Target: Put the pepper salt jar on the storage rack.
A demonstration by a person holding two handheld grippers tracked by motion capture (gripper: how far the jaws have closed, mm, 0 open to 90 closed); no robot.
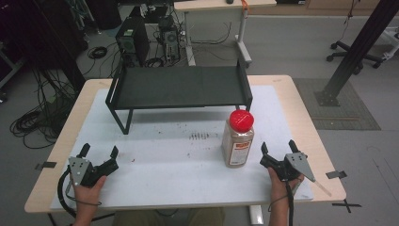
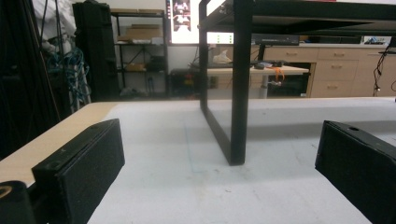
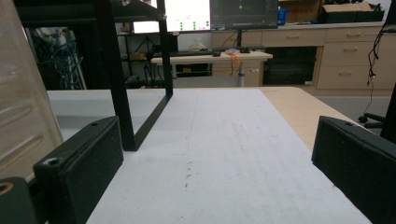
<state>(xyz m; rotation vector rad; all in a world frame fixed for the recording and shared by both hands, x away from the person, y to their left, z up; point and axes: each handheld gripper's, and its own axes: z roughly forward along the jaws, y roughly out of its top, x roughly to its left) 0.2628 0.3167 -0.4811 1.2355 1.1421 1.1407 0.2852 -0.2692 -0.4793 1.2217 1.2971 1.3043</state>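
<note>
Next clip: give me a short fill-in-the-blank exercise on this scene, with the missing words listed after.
1. The jar has a ____ lid.
2. The jar stands nearer the ____ gripper.
3. The jaws of the left gripper are ____, with nothing between them.
4. The black shelf stands on the table, ____ the jar as the high view shows it.

Missing words: red; right; open; behind

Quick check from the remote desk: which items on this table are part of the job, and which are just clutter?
In play:
- spice jar, red lid, upright beside the right gripper
- black shelf rack behind it
- left gripper, open, nothing between its jaws

Lying about:
- white mat, with small specks
- computer tower and cables on the floor
</note>
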